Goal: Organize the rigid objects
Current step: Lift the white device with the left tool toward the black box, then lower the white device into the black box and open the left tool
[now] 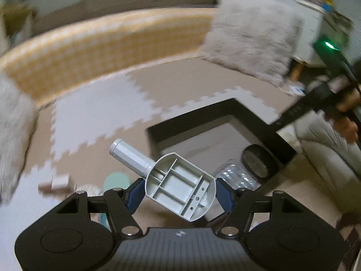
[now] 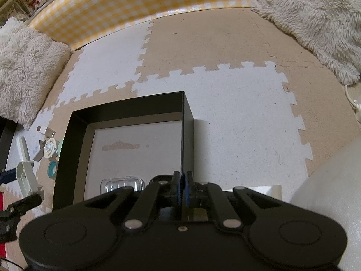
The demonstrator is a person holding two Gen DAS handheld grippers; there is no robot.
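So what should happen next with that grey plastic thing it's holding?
Probably carry the grey plastic handled scoop, clamped in the left gripper, across over the black open box and lower it in; a clear plastic case already lies there.

Black linkage arms, silver pivot pins, blue pads [image 1: 135,194] on left gripper [image 1: 179,192]; ribbed grey housing, small logo. Right gripper [image 2: 182,188] likewise black, blue-padded.

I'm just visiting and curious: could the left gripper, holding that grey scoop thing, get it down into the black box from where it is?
Probably yes. The left gripper grips the grey scoop above the floor beside the black box, whose top is open. The right gripper is clamped on the box's wall at one side, leaving most of the opening free.
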